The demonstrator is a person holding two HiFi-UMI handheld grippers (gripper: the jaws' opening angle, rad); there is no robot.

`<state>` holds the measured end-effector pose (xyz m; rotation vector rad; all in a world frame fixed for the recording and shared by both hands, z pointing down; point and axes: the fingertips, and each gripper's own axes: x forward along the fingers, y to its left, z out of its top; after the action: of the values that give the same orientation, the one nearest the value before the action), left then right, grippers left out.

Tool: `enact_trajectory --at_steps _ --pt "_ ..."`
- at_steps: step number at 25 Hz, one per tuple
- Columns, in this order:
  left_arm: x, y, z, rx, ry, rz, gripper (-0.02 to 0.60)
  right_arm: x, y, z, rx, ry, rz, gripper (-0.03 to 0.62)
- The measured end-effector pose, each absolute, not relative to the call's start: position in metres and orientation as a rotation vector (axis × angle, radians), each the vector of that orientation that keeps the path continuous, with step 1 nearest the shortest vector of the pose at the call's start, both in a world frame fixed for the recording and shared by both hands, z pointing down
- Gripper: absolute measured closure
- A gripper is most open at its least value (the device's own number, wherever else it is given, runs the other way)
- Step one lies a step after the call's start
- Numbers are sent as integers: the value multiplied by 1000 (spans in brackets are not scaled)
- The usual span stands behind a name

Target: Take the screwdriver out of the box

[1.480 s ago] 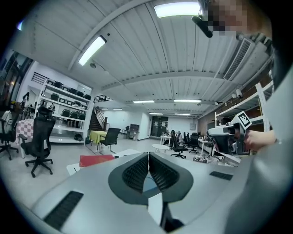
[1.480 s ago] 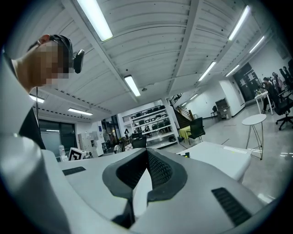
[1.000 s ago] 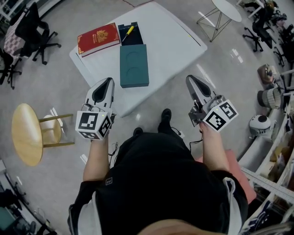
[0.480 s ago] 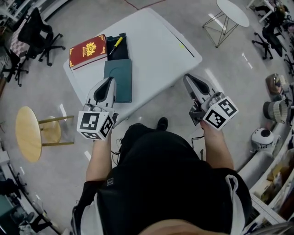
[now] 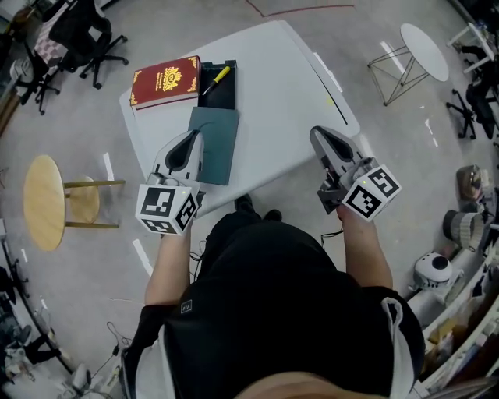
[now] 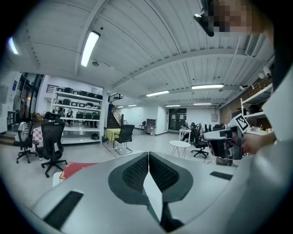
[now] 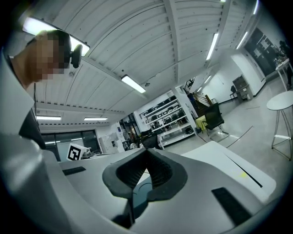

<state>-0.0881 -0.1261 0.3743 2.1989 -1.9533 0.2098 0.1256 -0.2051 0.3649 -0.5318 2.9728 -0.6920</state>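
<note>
Big open workshop-type room. Glossy grey floor (image 5: 78, 101), thin red line (image 5: 300, 10) on it at far end. White rectangular table (image 5: 296, 86) in middle, round yellow-topped wooden stool (image 5: 43, 201) off to left, small round white side table on wire legs (image 5: 425, 48) far right. Black wheeled office chairs (image 5: 93, 35) round edges. White ribbed ceiling (image 6: 137, 41), long fluorescent tube lights (image 6: 89, 48) on. White shelving racks (image 6: 75, 112) along back wall, dark staircase (image 6: 113, 119) just beside them.
</note>
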Motion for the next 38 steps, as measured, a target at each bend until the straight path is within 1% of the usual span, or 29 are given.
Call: enact_trajectory --at_steps 8,15,22,30,38 --pt "-133 -155 379 2179 -1972 203 563 57 -241 362 -430 3019 -685 565" --pt "-165 -198 389 2116 -1975 207 565 19 -284 372 -319 3054 -731 565" --pt "-168 -256 391 2029 -1998 173 563 -5 -350 384 -86 3077 -807 565" --pt "-178 -314 413 1995 -2005 398 563 -23 -399 404 3 3114 -878 565" --pt "-190 -361 466 2014 -1892 579 563 -49 -417 426 -8 3116 -935 565"
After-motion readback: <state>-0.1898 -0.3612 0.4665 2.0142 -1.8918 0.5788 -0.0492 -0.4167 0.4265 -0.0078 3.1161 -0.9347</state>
